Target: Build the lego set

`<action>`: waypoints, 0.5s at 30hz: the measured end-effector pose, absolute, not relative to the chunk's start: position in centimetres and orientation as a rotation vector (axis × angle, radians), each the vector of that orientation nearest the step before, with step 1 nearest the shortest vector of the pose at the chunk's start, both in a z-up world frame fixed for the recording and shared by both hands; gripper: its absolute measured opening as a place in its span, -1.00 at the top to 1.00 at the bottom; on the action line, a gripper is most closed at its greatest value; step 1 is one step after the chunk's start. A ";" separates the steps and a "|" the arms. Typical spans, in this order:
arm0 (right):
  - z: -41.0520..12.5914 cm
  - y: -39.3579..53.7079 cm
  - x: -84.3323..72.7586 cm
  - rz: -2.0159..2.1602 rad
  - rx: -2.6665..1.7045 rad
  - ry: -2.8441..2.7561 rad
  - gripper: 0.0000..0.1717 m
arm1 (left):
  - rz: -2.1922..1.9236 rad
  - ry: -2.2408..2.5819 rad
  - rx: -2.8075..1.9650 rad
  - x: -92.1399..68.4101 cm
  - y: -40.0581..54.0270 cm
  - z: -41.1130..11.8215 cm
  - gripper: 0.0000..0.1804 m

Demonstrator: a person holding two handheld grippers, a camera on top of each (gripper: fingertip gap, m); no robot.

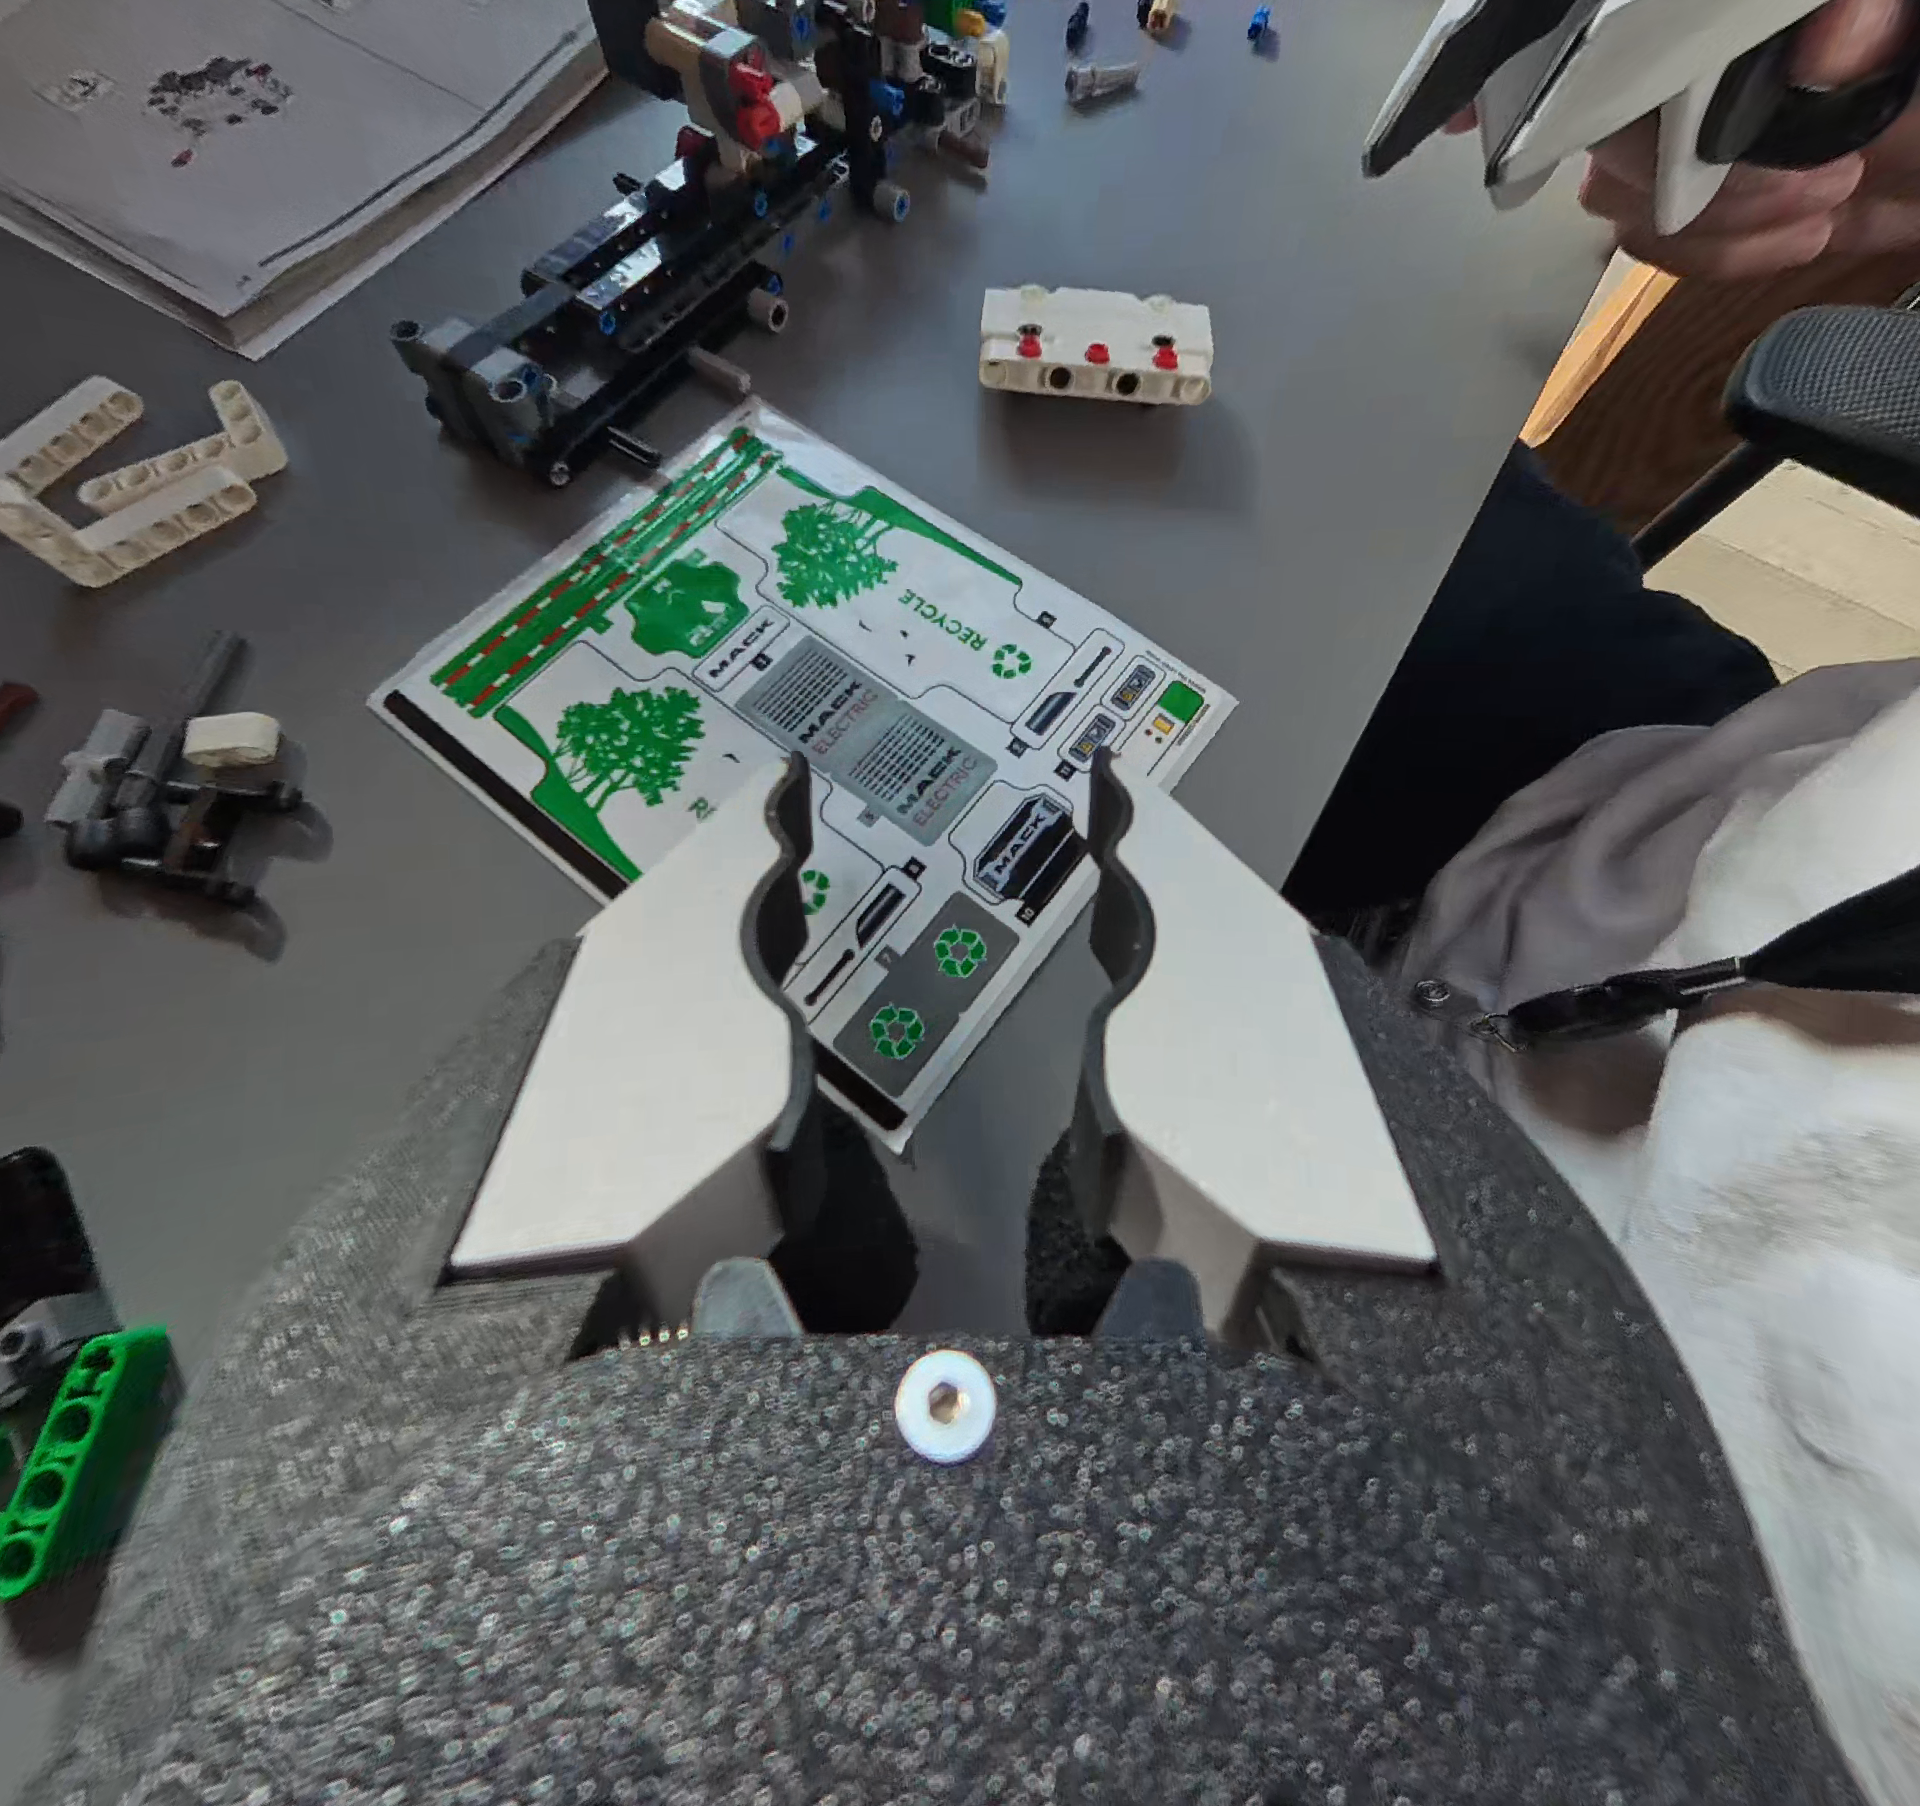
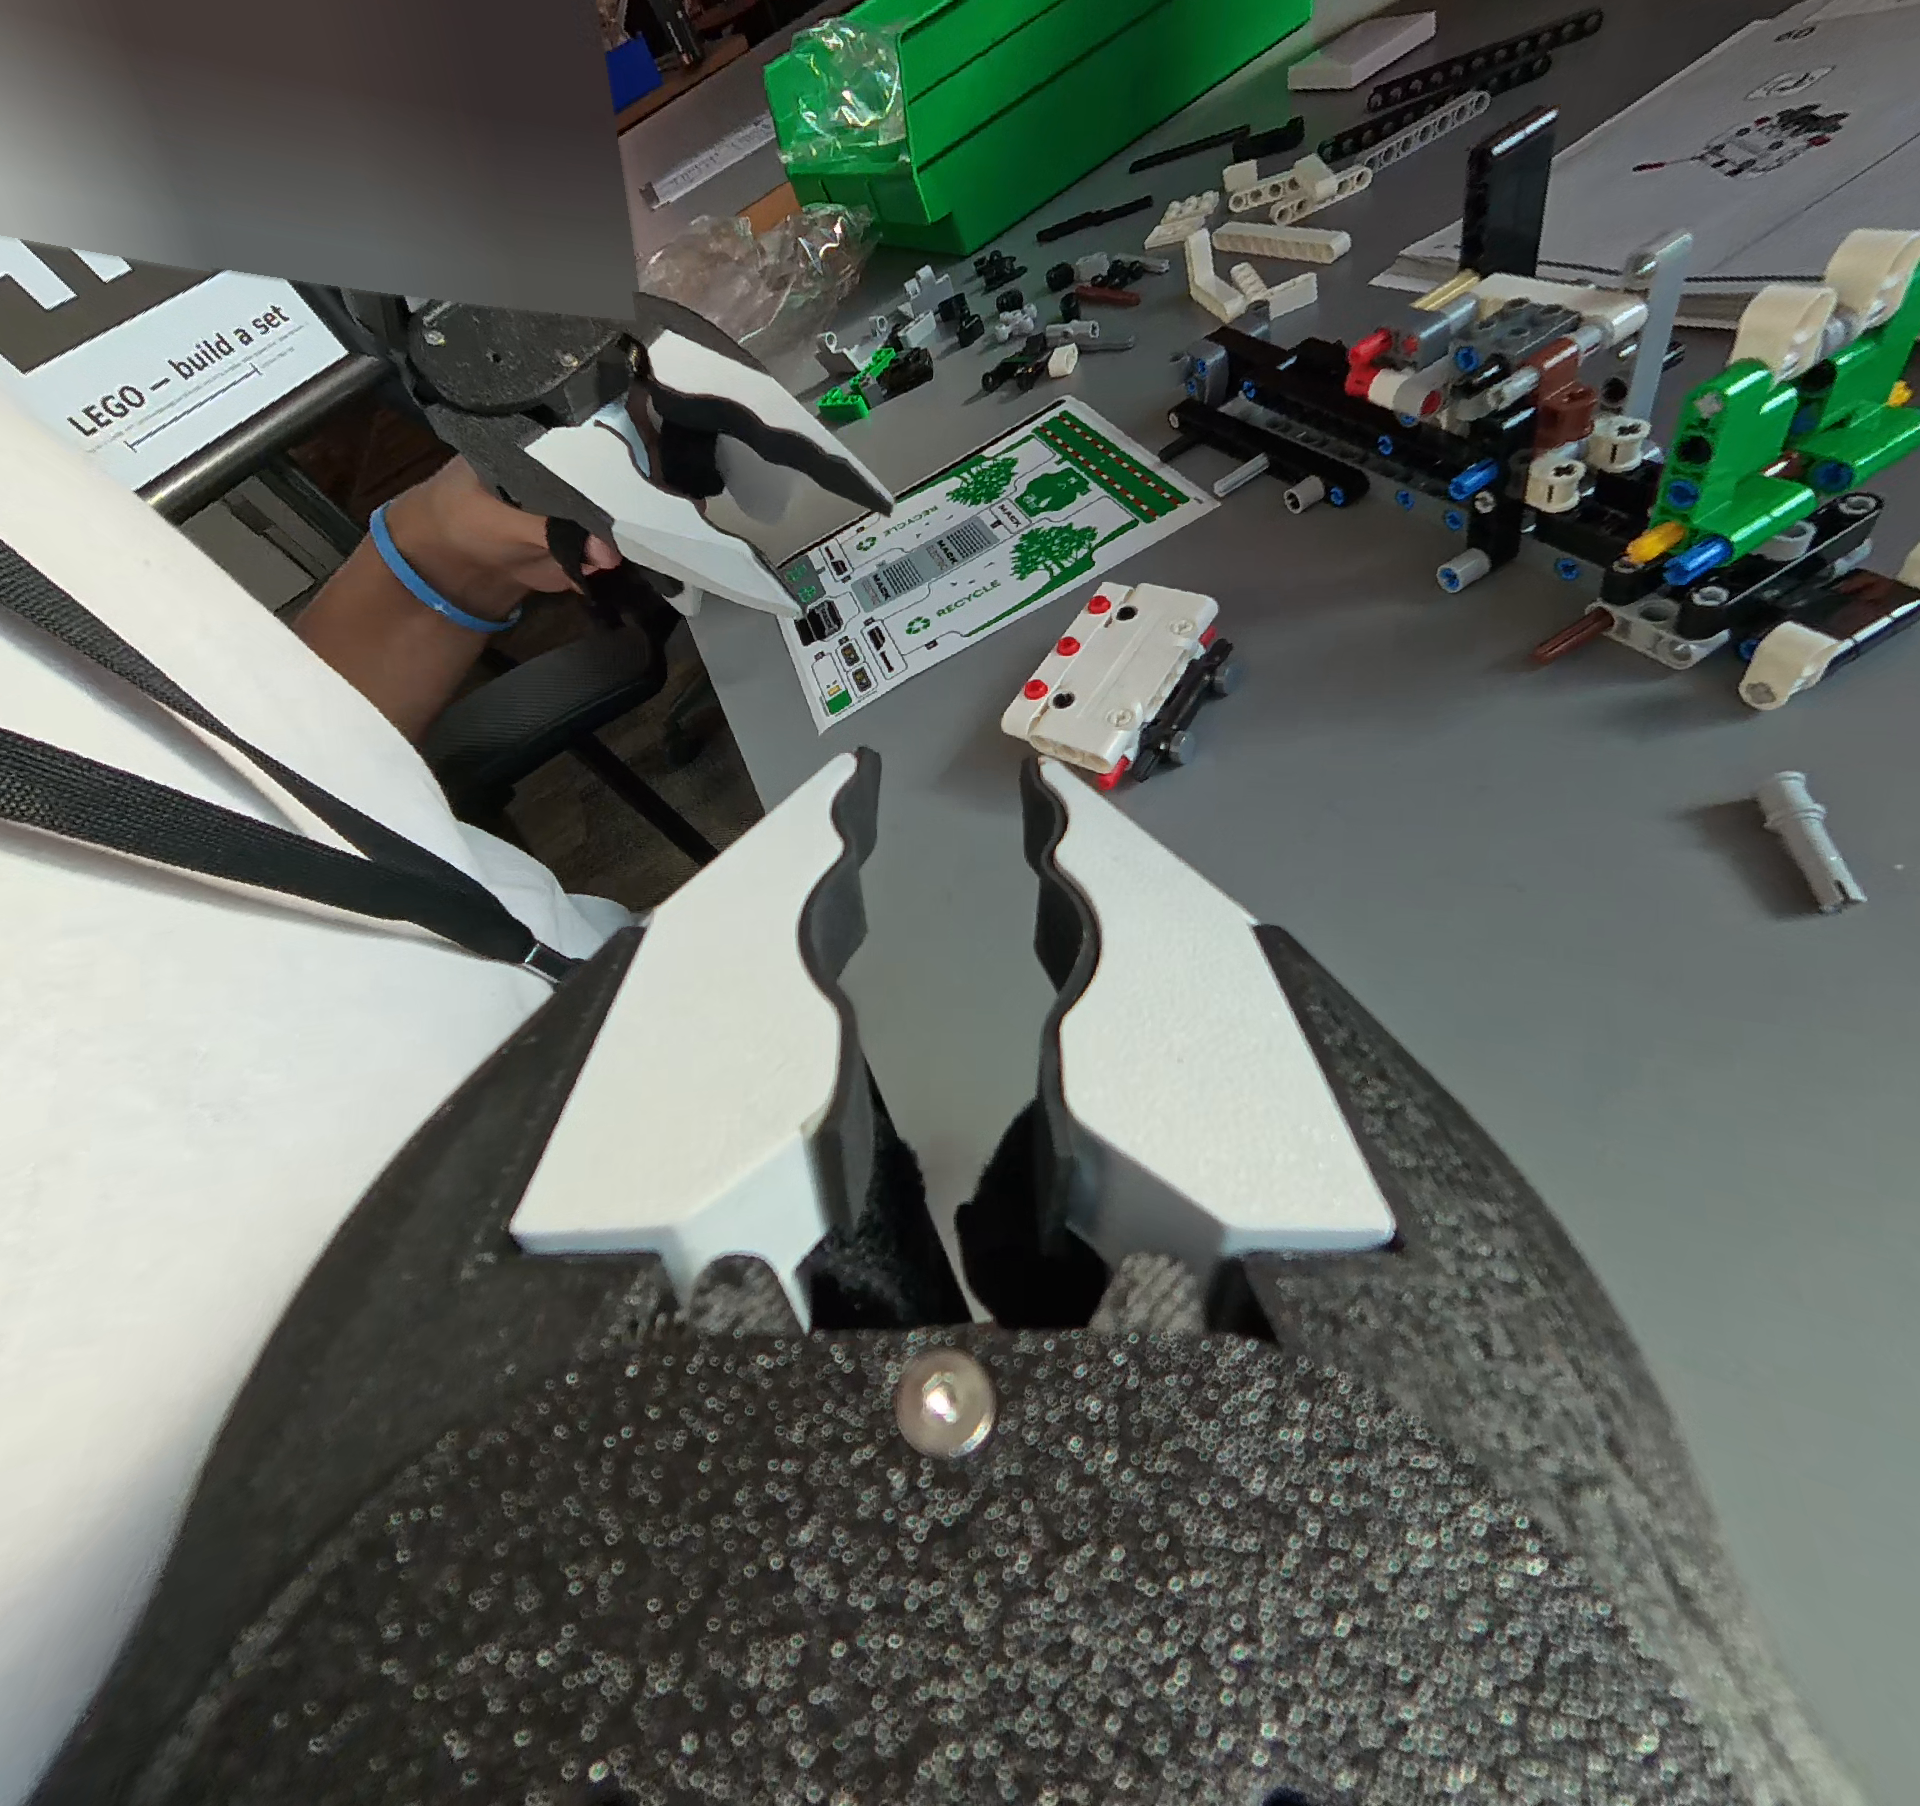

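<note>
The left tongs (image 1: 945, 769) hang spread above a glossy sticker sheet (image 1: 831, 634) printed with green trees and grey panels, which lies flat on the smooth grey surface (image 1: 1247, 530) close to its near edge; their wavy black rubber pads (image 1: 790, 821) stand well apart with only the sheet showing between them, and they pinch nothing. From the right wrist view these same white, wedge-shaped tongs (image 2: 821, 551) hover over the sheet's near left corner, gripped by a hand (image 2: 468, 551) wearing a blue wristband (image 2: 436, 593). The right tongs (image 2: 951, 780) are narrowly parted over bare surface, pads (image 2: 847, 883) clear of everything and nothing between them; nearest to them, just beyond the right fingertip, lies a white blocky brick unit (image 2: 1122, 676) with red round pins along one side and a black axle piece under it. Farther off stands a long, partly built model (image 2: 1507, 426) of black perforated beams, grey blocks, blue pins and green angled parts. A single grey ribbed pin (image 2: 1803, 842) lies alone to the right. A bright green plastic bin (image 2: 1060, 63) with crumpled clear bags (image 2: 758, 270) beside it sits at the far side, and an open instruction booklet (image 1: 260, 94) of matt paper lies far left in the left wrist view, near cream L-shaped beams (image 1: 125, 478).
</note>
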State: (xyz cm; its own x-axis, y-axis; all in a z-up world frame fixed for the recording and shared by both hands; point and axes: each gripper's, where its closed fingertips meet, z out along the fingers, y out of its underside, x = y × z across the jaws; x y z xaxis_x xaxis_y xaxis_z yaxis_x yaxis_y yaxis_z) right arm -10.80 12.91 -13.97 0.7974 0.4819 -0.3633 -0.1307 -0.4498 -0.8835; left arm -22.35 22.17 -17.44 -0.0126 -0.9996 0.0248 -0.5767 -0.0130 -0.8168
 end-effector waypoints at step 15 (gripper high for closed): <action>-17.0 13.5 -22.5 0.428 -1.878 -0.735 0.51 | -0.834 1.794 -1.636 -24.9 17.0 -19.0 0.45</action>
